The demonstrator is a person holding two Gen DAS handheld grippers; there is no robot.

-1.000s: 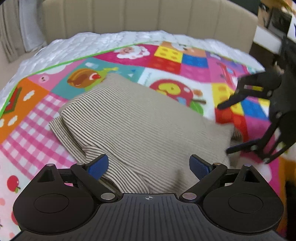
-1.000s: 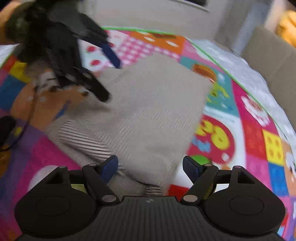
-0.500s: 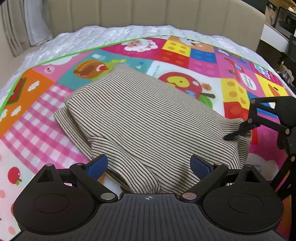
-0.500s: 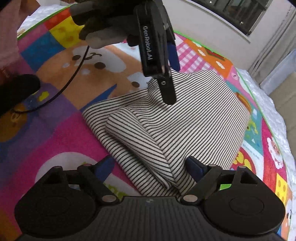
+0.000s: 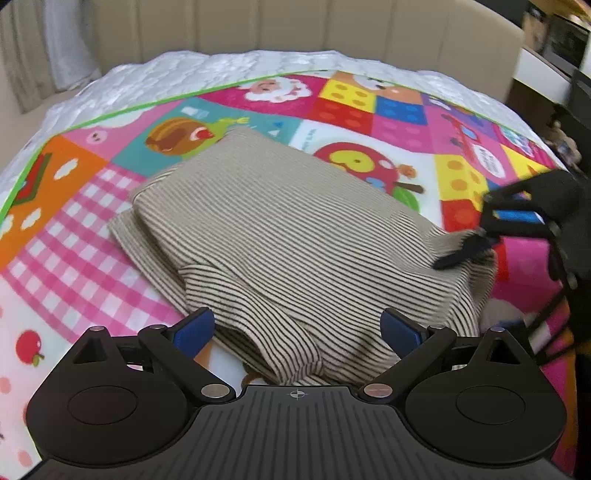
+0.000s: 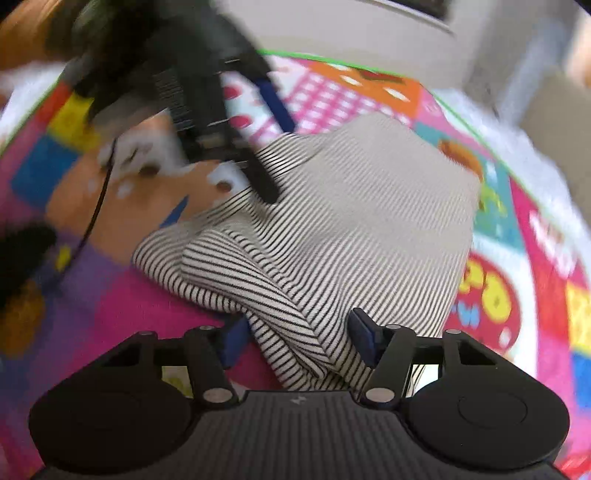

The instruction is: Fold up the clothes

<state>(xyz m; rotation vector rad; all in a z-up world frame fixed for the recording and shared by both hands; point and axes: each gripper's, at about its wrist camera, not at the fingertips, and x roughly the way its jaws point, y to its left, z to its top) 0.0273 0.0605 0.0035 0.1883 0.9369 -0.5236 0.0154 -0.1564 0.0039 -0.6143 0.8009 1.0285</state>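
On the play mat (image 5: 92, 236), striped garment (image 5: 280, 236) lies between both spread claws.

From the left wrist view, the folded striped garment (image 5: 280, 243) fills the middle of the play mat (image 5: 66, 236). Bare mat lies open from 8 to 12 o'clock. At 3 o'clock the right gripper (image 5: 476, 240) blocks the garment's corner. A padded headboard (image 5: 295, 33) walls off 12 o'clock.
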